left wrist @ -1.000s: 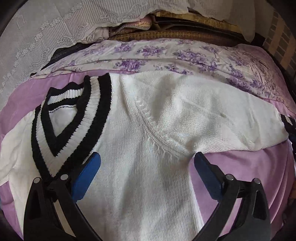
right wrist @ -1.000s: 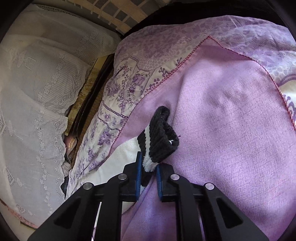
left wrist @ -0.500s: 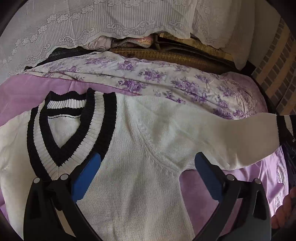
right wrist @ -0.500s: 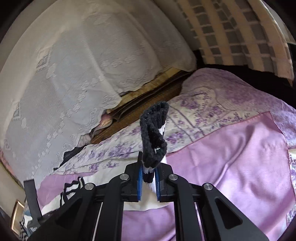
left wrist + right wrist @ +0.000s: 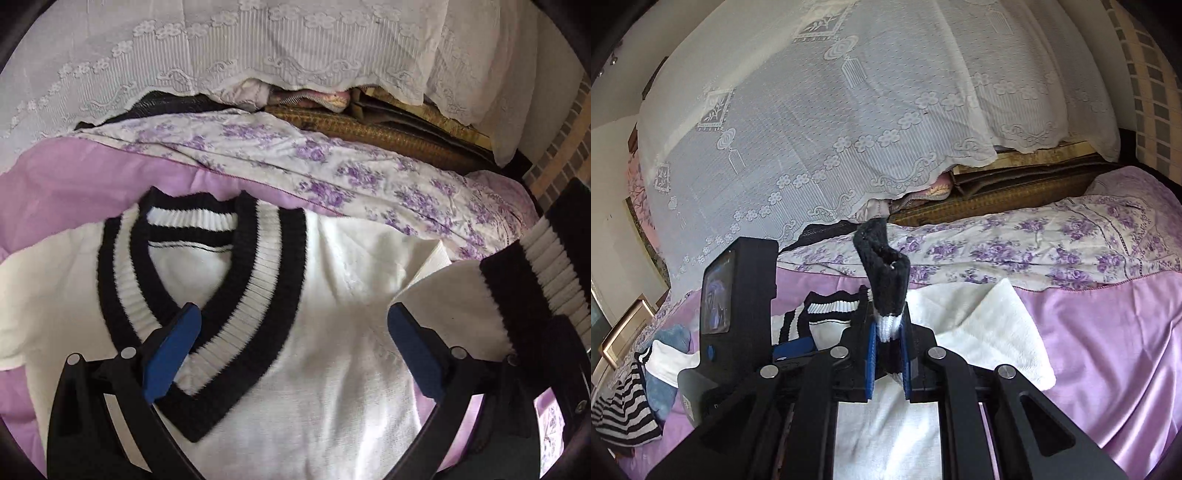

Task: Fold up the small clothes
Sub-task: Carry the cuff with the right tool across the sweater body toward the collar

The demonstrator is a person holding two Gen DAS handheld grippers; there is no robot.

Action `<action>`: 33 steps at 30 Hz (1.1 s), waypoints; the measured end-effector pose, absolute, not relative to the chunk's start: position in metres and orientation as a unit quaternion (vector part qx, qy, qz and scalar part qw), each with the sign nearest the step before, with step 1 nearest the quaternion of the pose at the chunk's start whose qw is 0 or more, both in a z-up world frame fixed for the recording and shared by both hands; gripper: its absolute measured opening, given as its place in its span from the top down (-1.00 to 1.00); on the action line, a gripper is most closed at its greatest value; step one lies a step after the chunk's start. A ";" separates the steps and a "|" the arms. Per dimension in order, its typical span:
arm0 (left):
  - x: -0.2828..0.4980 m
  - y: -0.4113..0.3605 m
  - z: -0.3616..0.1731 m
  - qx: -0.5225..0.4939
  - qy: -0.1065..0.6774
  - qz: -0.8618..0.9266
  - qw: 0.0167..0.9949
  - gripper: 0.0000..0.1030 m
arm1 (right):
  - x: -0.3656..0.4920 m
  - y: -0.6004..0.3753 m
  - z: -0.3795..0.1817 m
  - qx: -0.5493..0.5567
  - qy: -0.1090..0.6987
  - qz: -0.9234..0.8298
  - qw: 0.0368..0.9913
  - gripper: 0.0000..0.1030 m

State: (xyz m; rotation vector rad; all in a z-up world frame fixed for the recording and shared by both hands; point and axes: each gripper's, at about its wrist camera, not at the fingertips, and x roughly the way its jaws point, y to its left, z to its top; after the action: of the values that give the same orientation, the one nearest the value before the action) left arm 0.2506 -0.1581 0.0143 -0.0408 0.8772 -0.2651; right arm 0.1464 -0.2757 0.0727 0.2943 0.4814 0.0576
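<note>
White knit V-neck sweater (image 5: 332, 332) with black-striped trim: flat on purple bed sheet (image 5: 66, 173), lower centre. Black-and-white ribbed cuff (image 5: 886, 295) clamped in right tool (image 5: 886, 363), sleeve raised at right, axis pointing leftward across body. Left tool (image 5: 291, 347) spread wide, empty, above chest.

Left claw (image 5: 293, 339) spread wide, angled down; right claw (image 5: 887, 345) clamped.

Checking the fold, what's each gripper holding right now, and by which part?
Right gripper: the sweater by its sleeve cuff. Left gripper: open, holding nothing.
</note>
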 end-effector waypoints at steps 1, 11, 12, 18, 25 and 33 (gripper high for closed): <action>0.252 -0.149 0.019 -0.019 0.419 -0.123 0.900 -0.91 | 0.150 -0.268 0.075 0.145 0.238 0.032 0.960 0.77; 0.267 -0.048 0.022 -0.003 0.385 -0.040 0.922 -0.91 | 0.200 -0.166 0.071 0.079 0.267 0.103 0.955 0.77; 0.268 -0.039 0.018 -0.004 0.383 -0.034 0.923 -0.91 | 0.204 -0.157 0.067 0.074 0.272 0.110 0.953 0.76; 0.279 0.000 -0.009 -0.029 0.398 -0.011 0.917 -0.91 | 0.228 -0.115 0.047 0.041 0.296 0.138 0.944 0.64; 0.288 0.027 -0.034 -0.079 0.435 0.002 0.897 -0.91 | 0.237 -0.113 0.036 0.063 0.319 0.208 0.922 0.10; 0.267 0.046 -0.017 -0.165 0.433 -0.068 0.883 -0.91 | 0.226 -0.185 0.051 0.113 0.304 0.156 0.933 0.14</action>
State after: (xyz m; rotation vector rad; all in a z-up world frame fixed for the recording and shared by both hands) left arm 0.2672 0.0457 -0.0172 -0.3442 0.9021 -0.1411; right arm 0.2255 -0.1848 0.0511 0.2303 0.6220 0.3190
